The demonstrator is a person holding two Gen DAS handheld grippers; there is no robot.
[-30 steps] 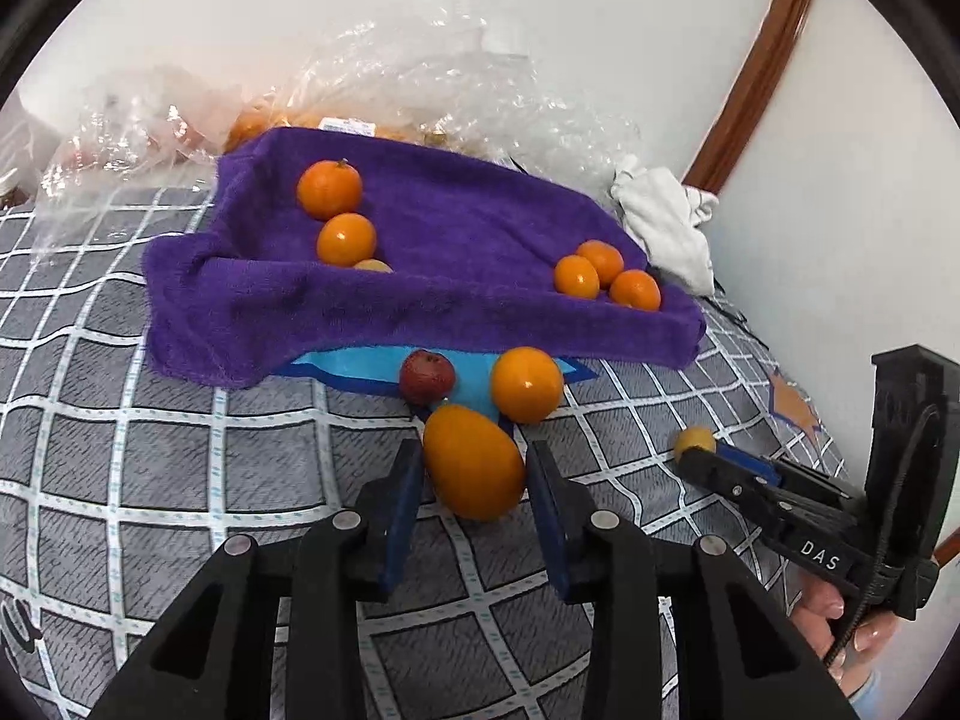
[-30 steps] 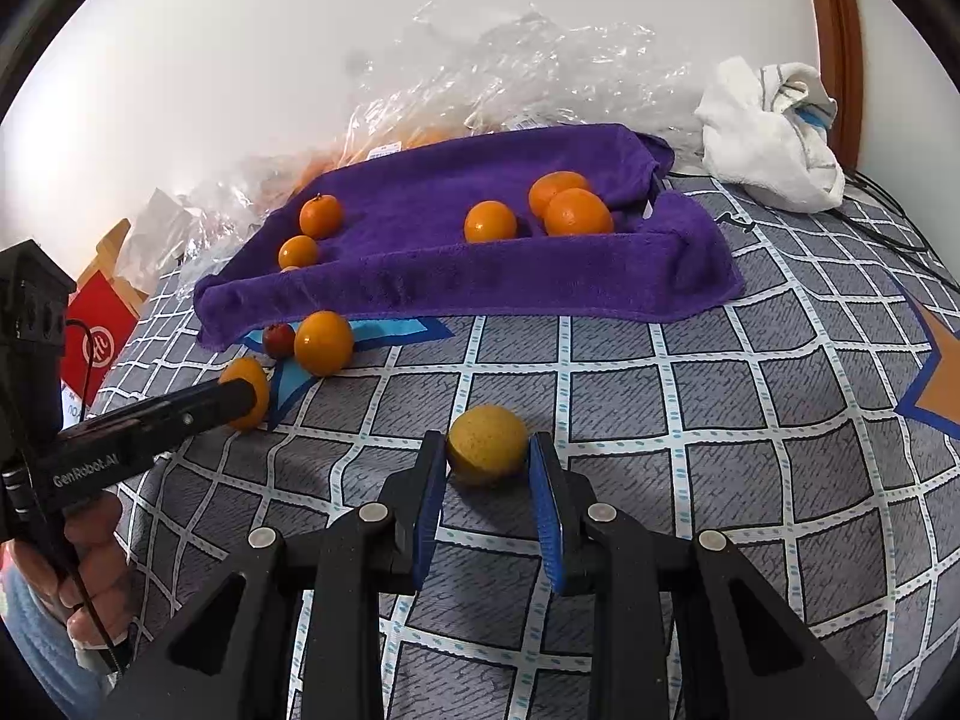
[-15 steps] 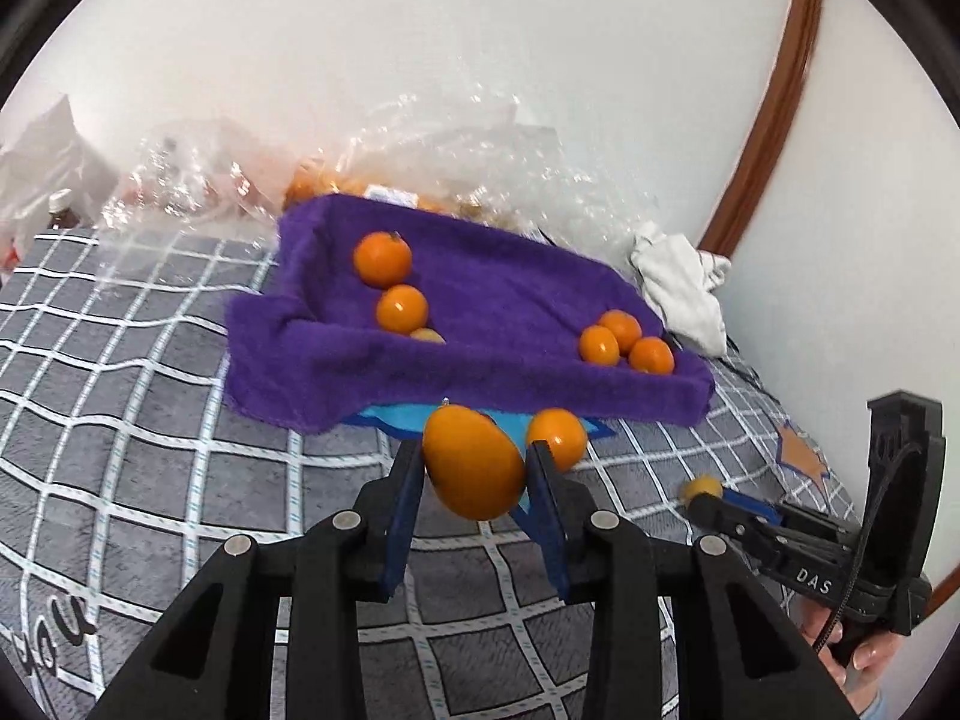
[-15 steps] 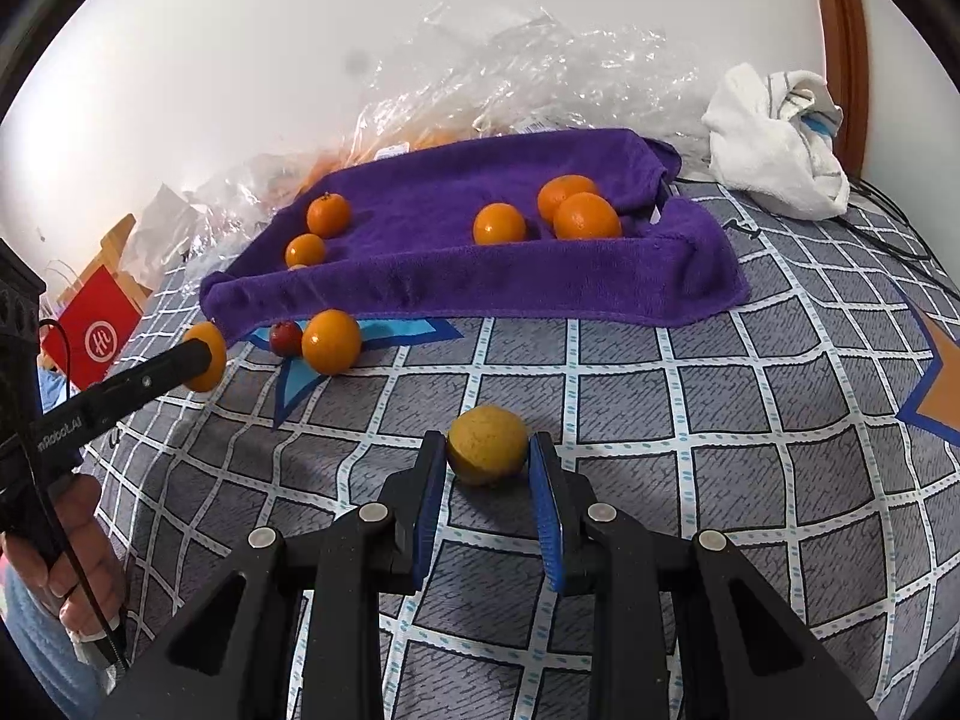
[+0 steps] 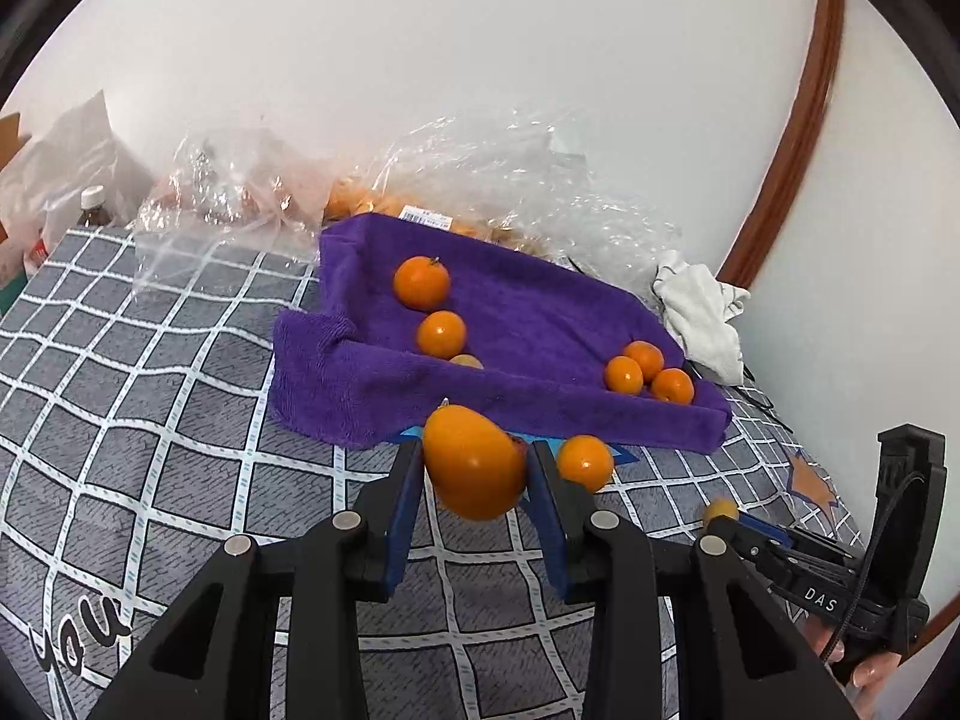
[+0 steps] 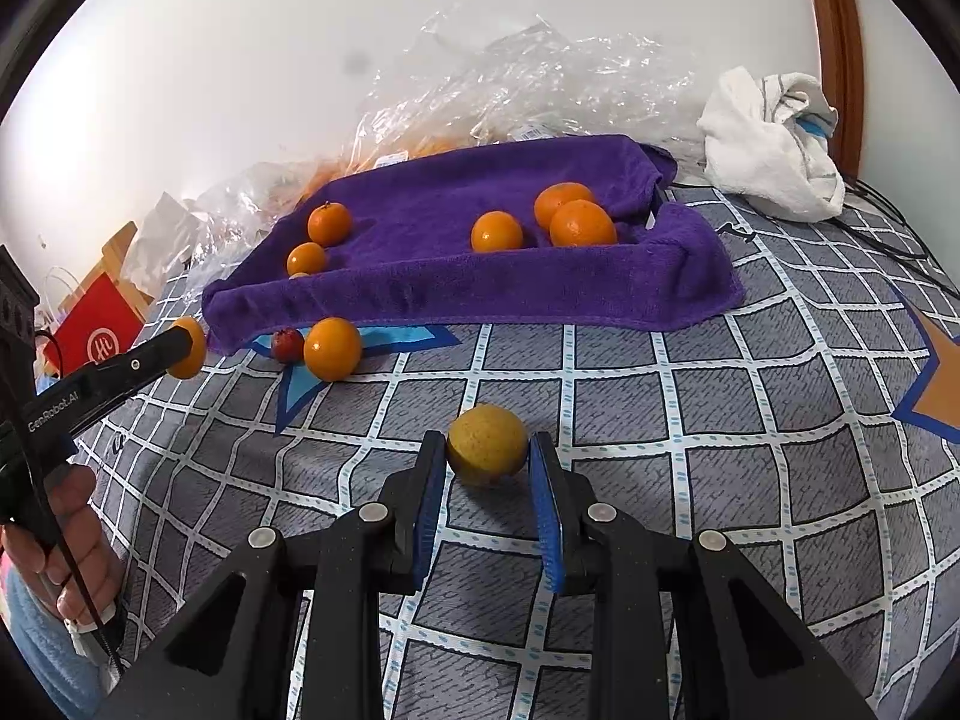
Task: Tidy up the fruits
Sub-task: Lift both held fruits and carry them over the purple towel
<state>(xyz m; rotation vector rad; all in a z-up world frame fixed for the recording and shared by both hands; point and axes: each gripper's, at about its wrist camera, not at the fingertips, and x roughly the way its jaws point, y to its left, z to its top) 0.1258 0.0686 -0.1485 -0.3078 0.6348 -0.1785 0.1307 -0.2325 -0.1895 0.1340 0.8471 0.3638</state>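
Two grippers, each pinching fruit. Left gripper [image 5: 474, 468] clamps an oval orange fruit [image 5: 474, 462], lifted off the checked bedspread [image 5: 150, 420], just in front of the purple towel [image 5: 510, 324]. Right gripper [image 6: 487, 459] has its blue pads against a yellow fruit [image 6: 487, 445] that looks to sit on the bedspread, well short of the towel. Six small oranges lie on the towel: three at left [image 6: 328, 223], three at right [image 6: 581, 223]. One loose orange [image 6: 332, 348] and a small red fruit [image 6: 287, 344] touch beside the towel's front edge.
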